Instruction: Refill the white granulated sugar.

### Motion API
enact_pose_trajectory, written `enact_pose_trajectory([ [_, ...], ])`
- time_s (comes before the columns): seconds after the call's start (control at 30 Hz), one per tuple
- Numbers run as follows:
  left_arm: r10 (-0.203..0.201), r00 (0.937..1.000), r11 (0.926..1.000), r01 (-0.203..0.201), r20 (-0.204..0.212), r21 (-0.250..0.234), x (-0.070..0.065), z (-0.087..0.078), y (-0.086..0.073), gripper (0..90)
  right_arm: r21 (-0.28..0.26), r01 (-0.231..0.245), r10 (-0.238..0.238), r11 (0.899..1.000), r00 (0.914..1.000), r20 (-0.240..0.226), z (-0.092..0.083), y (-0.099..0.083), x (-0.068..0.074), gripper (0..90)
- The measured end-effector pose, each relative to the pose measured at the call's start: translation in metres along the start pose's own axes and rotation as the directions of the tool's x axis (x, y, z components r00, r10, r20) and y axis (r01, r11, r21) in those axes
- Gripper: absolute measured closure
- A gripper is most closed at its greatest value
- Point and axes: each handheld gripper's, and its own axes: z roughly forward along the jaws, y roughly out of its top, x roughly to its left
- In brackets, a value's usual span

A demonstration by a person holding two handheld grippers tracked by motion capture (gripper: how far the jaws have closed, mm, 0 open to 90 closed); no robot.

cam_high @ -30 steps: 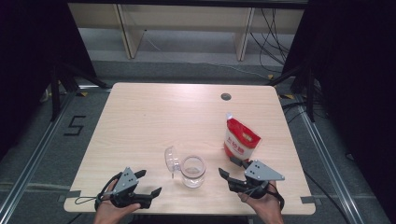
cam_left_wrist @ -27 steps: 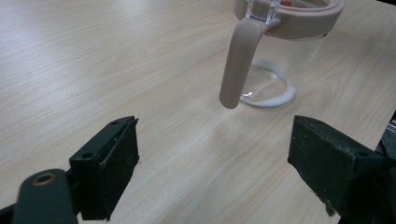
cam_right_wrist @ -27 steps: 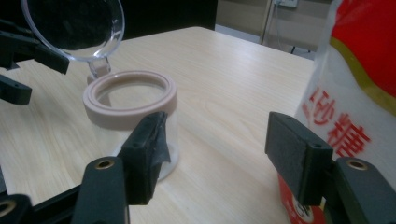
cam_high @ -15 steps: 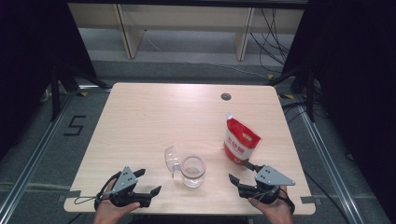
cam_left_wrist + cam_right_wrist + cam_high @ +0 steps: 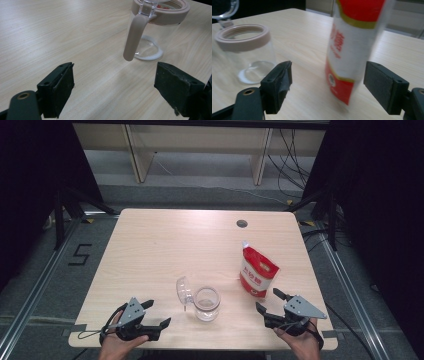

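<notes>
A clear glass jar (image 5: 206,302) with a pink rim stands near the table's front, its hinged lid (image 5: 184,292) flipped open to the left. A red and white pouch (image 5: 257,272) stands upright to its right. My left gripper (image 5: 157,314) rests open at the front left and points at the jar (image 5: 155,30), whose beige latch (image 5: 133,37) hangs down. My right gripper (image 5: 268,300) is open just in front of the pouch (image 5: 352,50). Its jaws have just been opening, and nothing lies between them. The jar (image 5: 247,50) is at that view's left.
The wooden table (image 5: 165,245) has a dark round hole (image 5: 242,223) near its far right edge. Black frames and cables stand on the floor around it. A person's hands hold both grippers at the front edge.
My right gripper has drawn back from the pouch toward the right front corner, and its jaws stand wider. The left gripper, jar and pouch have not moved.
</notes>
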Motion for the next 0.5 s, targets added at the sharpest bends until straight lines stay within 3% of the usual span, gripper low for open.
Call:
enact_pose_trajectory([
  [0.03,0.001,1.0,1.0,-0.001,-0.002,0.002,0.0,0.0,0.0,15.6,-0.016,0.026,-0.025,1.0,0.9996,0.015,0.001,0.0,-0.003,22.8],
  [0.13,-0.007,1.0,0.9999,0.007,0.002,-0.01,0.0,0.001,0.001,15.6,-0.006,-0.005,0.005,1.0,0.9999,0.01,0.002,-0.002,-0.008,18.3],
  [0.23,-0.003,1.0,1.0,0.003,0.004,-0.003,0.0,0.002,0.001,15.7,-0.006,-0.006,0.006,1.0,0.9999,0.01,0.002,-0.003,-0.01,17.4],
  [0.3,0.003,0.9999,1.0,-0.003,0.01,-0.004,-0.001,0.002,0.001,15.7,-0.02,0.032,-0.032,0.999,0.999,0.032,0.004,-0.003,-0.014,16.4],
  [0.33,0.003,0.9999,1.0,-0.003,0.01,-0.004,-0.001,0.002,0.001,15.6,-0.02,0.032,-0.032,0.999,0.999,0.032,0.004,-0.003,-0.014,16.4],
  [0.4,0.002,0.9999,1.0,-0.002,0.014,-0.007,-0.001,0.002,0.001,15.6,-0.025,-0.018,0.019,1.0,0.9994,0.028,0.005,-0.003,-0.014,16.0],
  [0.43,0.002,0.9999,1.0,-0.002,0.015,-0.007,-0.002,0.002,0.0,15.6,-0.019,-0.016,0.017,1.0,0.9995,0.028,0.006,-0.003,-0.015,15.9],
  [0.47,0.003,0.9999,1.0,-0.003,0.015,-0.006,-0.002,0.002,0.0,15.6,-0.042,0.031,-0.03,0.999,0.9989,0.036,0.009,-0.002,-0.019,15.9],
  [0.5,0.007,0.9999,1.0,-0.007,0.014,-0.001,-0.002,0.002,0.001,15.6,-0.027,0.005,-0.004,1.0,0.9996,0.029,0.009,-0.002,-0.017,15.9],
])
